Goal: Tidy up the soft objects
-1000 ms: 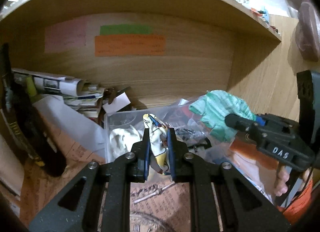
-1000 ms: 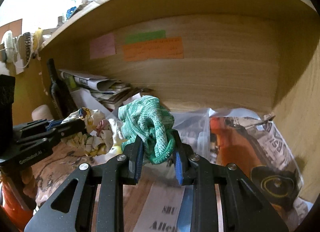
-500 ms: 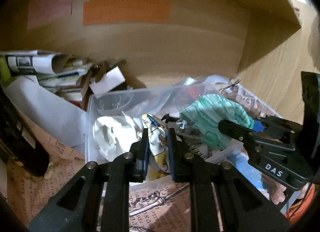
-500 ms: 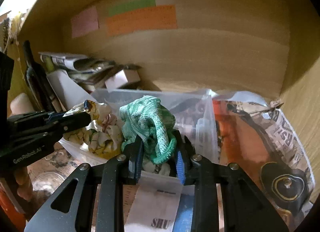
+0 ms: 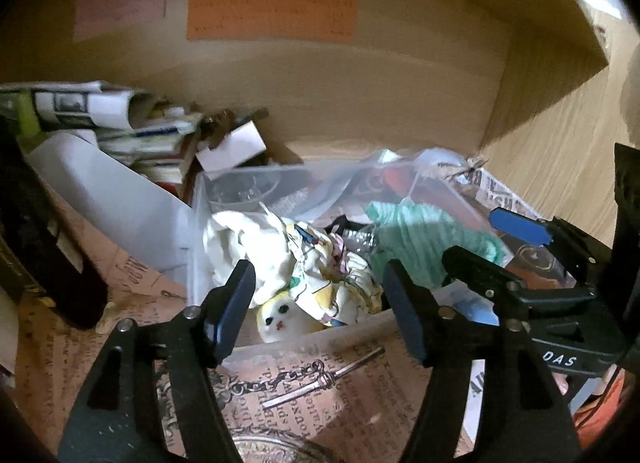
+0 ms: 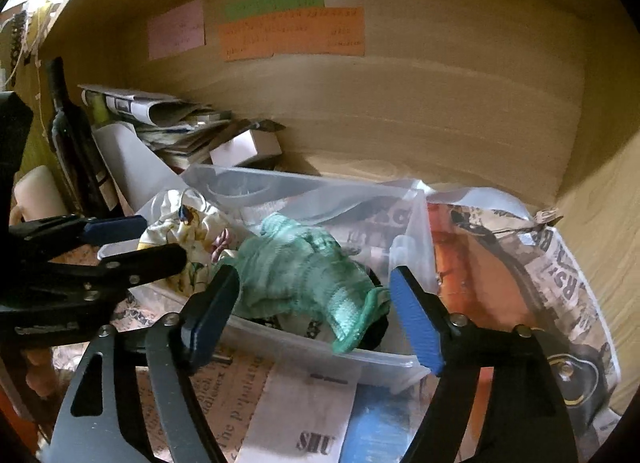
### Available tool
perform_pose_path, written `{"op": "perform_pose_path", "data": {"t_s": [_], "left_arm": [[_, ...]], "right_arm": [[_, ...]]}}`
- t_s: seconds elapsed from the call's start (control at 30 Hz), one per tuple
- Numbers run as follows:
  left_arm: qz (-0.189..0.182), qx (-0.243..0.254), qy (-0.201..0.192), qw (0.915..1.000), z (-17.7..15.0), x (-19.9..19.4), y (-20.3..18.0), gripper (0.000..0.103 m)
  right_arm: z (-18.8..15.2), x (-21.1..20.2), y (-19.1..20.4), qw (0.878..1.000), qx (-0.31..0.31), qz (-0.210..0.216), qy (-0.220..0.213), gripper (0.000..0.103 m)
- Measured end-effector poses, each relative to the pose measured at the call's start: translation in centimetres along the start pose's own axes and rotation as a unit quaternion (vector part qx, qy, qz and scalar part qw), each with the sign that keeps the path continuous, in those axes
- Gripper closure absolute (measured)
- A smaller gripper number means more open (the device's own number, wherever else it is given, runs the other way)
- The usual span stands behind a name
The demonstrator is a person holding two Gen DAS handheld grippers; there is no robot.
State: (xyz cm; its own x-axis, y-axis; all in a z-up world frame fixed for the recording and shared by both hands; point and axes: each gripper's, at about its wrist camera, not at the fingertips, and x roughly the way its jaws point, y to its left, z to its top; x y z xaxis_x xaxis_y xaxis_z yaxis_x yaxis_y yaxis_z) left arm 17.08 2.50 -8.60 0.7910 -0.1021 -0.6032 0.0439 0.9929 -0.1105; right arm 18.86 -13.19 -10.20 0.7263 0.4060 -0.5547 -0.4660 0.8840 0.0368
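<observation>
A clear plastic bin [image 5: 304,337] stands on the shelf floor; it also shows in the right wrist view [image 6: 384,359]. In it lie a patterned yellow-and-white cloth [image 5: 332,283], a white cloth [image 5: 244,239] and a green knitted cloth [image 5: 424,239]. My left gripper [image 5: 320,303] is open and empty, its fingers on either side of the patterned cloth [image 6: 188,231]. My right gripper [image 6: 316,315] is open and empty, its fingers astride the green cloth [image 6: 304,275], which hangs over the bin's near rim.
A dark bottle [image 6: 76,143] stands at the left. Stacked papers [image 5: 116,123] and a small white box [image 5: 232,147] lie behind the bin. Newspaper and an orange bag [image 6: 500,275] lie to the right. Coloured notes [image 6: 292,31] stick to the wooden back wall.
Both grippers have opened and let their cloths go into the bin. The patterned cloth and the green cloth now lie loose there.
</observation>
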Motion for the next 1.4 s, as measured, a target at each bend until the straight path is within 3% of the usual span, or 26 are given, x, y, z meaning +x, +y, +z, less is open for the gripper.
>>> {"op": "perform_pose_path", "data": {"t_s": [0.2, 0.4, 0.5, 0.7, 0.87, 1.4], "left_arm": [[0.013, 0.001, -0.054, 0.9985, 0.5, -4.2, -0.4, 0.036], [0.022, 0.006, -0.115, 0.9931, 0.9, -8.8, -1.1, 0.028], [0.029, 0.012, -0.142, 0.9894, 0.8, -10.9, -1.7, 0.024], [0.041, 0.017, -0.189, 0.9811, 0.3, -14.7, -2.6, 0.007], [0.036, 0.019, -0.207, 0.9775, -0.1, -16.5, -3.3, 0.001], [0.034, 0.018, -0.217, 0.9754, -1.2, -18.0, -4.2, 0.000]], "right_arm": [[0.9, -3.2, 0.0, 0.999, 0.006, 0.002, -0.039, 0.024], [1.8, -7.9, 0.3, 0.995, 0.007, 0.002, -0.100, 0.018], [2.1, -10.1, 0.5, 0.992, 0.006, 0.004, -0.128, 0.015], [2.2, -13.1, 1.0, 0.985, 0.008, 0.005, -0.171, 0.000], [2.0, -14.6, 1.7, 0.982, 0.003, 0.007, -0.186, 0.000], [0.8, -16.8, 2.6, 0.980, -0.001, 0.010, -0.200, 0.000]]}}
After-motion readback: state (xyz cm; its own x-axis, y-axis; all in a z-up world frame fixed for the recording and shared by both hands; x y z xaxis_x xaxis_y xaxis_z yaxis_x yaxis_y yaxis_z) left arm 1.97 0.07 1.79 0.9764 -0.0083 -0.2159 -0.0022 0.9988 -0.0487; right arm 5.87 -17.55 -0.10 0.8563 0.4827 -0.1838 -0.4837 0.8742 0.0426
